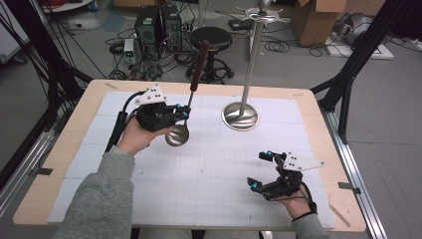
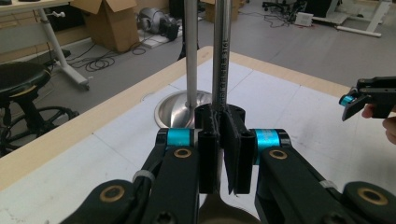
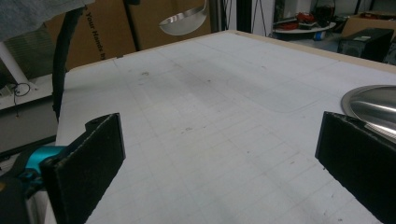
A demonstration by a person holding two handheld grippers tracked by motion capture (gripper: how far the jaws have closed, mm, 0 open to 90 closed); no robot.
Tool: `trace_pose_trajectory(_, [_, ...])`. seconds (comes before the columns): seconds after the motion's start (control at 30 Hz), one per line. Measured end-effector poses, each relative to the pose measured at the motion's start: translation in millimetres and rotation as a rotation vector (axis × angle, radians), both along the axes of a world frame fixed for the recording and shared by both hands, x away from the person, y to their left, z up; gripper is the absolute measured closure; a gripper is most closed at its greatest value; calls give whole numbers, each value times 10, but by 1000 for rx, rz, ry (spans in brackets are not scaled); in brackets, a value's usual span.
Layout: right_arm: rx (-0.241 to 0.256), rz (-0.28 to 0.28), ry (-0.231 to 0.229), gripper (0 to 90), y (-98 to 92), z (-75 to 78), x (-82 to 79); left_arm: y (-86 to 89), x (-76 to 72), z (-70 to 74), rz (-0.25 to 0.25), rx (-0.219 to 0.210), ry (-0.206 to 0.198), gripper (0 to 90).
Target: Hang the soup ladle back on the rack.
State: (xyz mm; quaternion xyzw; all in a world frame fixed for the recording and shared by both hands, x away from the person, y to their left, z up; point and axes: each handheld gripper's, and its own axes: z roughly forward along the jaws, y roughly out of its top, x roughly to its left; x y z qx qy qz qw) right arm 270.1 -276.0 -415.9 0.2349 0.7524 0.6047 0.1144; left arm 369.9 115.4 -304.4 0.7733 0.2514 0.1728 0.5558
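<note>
Bare mat (image 1: 209,169) between the grippers – only the stand (image 1: 241,115) blocks, far side.

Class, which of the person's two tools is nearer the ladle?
Left. The left tool is clamped on the ladle shaft, holding it above the table; the right tool sits open, well apart near the front right.

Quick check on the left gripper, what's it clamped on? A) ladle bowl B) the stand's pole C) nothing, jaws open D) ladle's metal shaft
D: in the left gripper view the left gripper has its jaws shut on the ladle at its thin metal shaft, above the bowl; the stand rises apart behind it.
</note>
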Motion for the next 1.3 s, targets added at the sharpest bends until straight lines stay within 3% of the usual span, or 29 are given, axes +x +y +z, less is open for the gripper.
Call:
trace_pose_trajectory(0.23, [0,0,-1,2,1,2,-1,-75,101,70,15,24,-13,843])
trace_pose_trajectory(0.47, [5,3,3,2,0,5,-4,-153,212,111,19,4,3,843])
trace_pose_trajectory(0.8, [4,11,2,2,5,5,-10,-330,304,233,-6,1,1,842])
trace_pose_trajectory(1.0, [7,15,4,2,2,5,-9,-417,366,229,-21,6,8,842])
trace_pose_trajectory(1.3, [5,17,7,2,7,1,-3,-480,521,256,-13,-41,37,843])
